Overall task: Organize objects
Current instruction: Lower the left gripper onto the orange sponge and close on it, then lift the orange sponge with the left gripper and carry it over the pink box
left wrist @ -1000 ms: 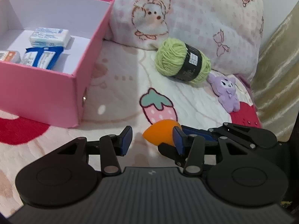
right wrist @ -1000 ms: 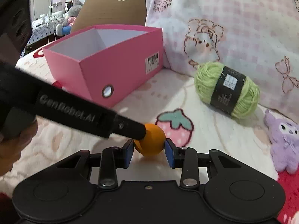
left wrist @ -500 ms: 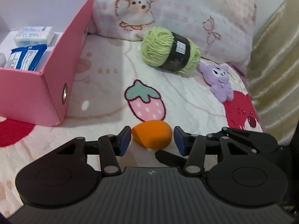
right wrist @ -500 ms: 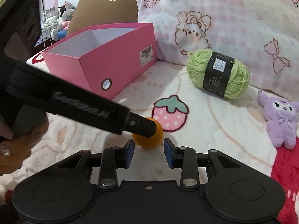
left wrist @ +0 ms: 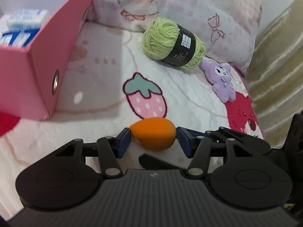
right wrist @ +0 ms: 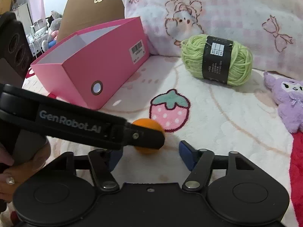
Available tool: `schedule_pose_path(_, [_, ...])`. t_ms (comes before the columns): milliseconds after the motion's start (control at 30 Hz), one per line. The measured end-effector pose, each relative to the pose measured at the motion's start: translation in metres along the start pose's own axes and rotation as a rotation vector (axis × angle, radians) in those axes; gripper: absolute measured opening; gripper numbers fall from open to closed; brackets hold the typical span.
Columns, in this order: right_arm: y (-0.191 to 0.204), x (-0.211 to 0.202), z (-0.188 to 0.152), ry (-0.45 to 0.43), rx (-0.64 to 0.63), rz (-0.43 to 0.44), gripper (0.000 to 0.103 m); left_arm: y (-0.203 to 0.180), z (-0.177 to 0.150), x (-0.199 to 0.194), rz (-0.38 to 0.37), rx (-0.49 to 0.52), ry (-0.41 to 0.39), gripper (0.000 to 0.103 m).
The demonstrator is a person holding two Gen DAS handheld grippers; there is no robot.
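A bed covered by a white quilt (left wrist: 106, 79) printed with a pink strawberry (left wrist: 144, 98) is seen, with a pink-checked pillow (left wrist: 198, 5) lying along its far edge. A pink box (right wrist: 102, 64) with white inner walls and a metal eyelet in its end wall is set on the quilt to the left; blue-and-white packets (left wrist: 20, 28), blurred, are seen inside it. A ball of light green yarn (left wrist: 173, 43) with a black paper band is rested against the pillow, and a small purple plush toy (left wrist: 222, 81) is laid just beside it on the right.

An orange teardrop-shaped makeup sponge (left wrist: 154, 133), smooth and matte, is found on the quilt just in front of the printed strawberry, its pointed end turned left. It is framed by the left claw (left wrist: 153, 141), whose blue pads are spread about as wide as the sponge; the left pad is at the pointed tip, and whether the right pad is touching cannot be told. The right claw (right wrist: 149, 154) is held open wider and nothing is gripped by it; the sponge (right wrist: 146, 124) is seen just ahead of it, partly hidden by a finger of the left claw.
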State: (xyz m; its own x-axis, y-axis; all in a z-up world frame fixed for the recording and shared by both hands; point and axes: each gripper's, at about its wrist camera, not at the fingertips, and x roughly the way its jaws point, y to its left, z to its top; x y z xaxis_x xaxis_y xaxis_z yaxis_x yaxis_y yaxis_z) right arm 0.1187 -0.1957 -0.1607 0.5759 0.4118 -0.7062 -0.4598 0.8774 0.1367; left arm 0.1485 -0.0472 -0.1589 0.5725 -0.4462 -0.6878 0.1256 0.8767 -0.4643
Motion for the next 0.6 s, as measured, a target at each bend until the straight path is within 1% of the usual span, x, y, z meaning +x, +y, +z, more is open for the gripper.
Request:
schedule_pose_path(67, [0.0035,0.0001,0.0025,-0.009,-0.009,-0.01,0.073,-0.0029,0.0014,-0.0007,0.008,0.026,-0.01,0.057])
schedule_pose_path(133, [0.0055,0.0005,0.0054,-0.021,-0.003,-0.011,0.073,-0.0039,0.0029,-0.0012,-0.003,0.036,-0.01,0.057])
schedule_pose_path(233, [0.006,0.0011,0.0071,-0.042,0.006,-0.025,0.072,-0.0026,0.0047,0.0014,-0.001,0.034,-0.001,0.057])
schedule_pose_path(333, [0.0035,0.0015,0.0054,-0.035,0.016,-0.039,0.071,-0.0009,0.0054,0.0024,0.0,0.024,-0.003,0.057])
schedule_pose_path(367, [0.0024,0.0019,0.0049,-0.033,0.017,-0.043,0.071,-0.0009,0.0054,0.0025,-0.002,0.022,-0.004,0.055])
schedule_pose_path(400, [0.0013,0.0024,0.0047,-0.034,0.02,-0.047,0.068,-0.001,0.0052,0.0029,0.001,0.021,-0.006,0.054])
schedule_pose_path(433, [0.0002,0.0025,0.0047,-0.034,0.023,-0.049,0.063,-0.0013,0.0052,0.0038,0.003,0.02,-0.001,0.052])
schedule_pose_path(467, [-0.0007,0.0027,0.0047,-0.035,0.028,-0.044,0.061,-0.0015,0.0052,0.0048,0.005,0.022,0.007,0.051])
schedule_pose_path(533, [0.0008,0.0023,0.0045,-0.037,0.022,-0.015,0.047,-0.0023,0.0055,0.0052,0.0,0.033,0.017,0.049])
schedule_pose_path(600, [0.0057,0.0016,0.0033,-0.048,0.006,-0.014,0.047,-0.0021,0.0052,0.001,0.001,0.047,0.016,0.047])
